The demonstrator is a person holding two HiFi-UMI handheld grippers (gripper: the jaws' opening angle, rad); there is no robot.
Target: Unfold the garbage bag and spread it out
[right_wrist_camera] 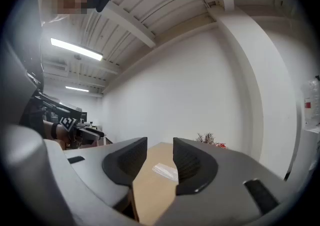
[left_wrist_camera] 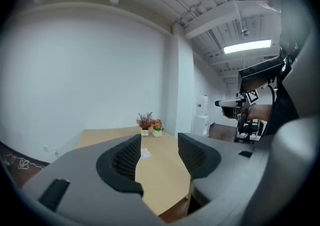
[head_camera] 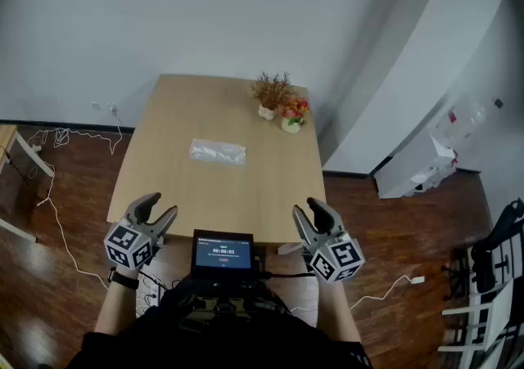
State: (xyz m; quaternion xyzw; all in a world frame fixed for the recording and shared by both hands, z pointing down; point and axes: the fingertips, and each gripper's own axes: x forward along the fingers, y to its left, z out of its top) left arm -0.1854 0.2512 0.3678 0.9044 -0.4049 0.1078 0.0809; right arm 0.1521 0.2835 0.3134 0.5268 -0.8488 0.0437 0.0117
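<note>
Our left gripper (head_camera: 160,208) and right gripper (head_camera: 309,213) both hang released, jaws parted with only air between the fingers. Each is held at a near corner of the wooden table (head_camera: 164,122), and neither touches anything.

Straight ahead of the fingers and well apart from both, the bag (head_camera: 218,151) lies at mid-table. It is a flat, clear, folded packet, not yet opened out. It shows through the gap of the right jaws and just inside the left jaw of the left gripper.

Beyond the bag, at the corner farthest from the right fingers, stand a dried plant (head_camera: 273,91) in a white pot and a small flower pot (head_camera: 293,118), just beside each other.

Behind the fingers, between the two grippers, a lit screen (head_camera: 222,252) sits at our chest. Outward from the left gripper, white cables (head_camera: 65,140) trail over the dark wood floor (head_camera: 49,277).
</note>
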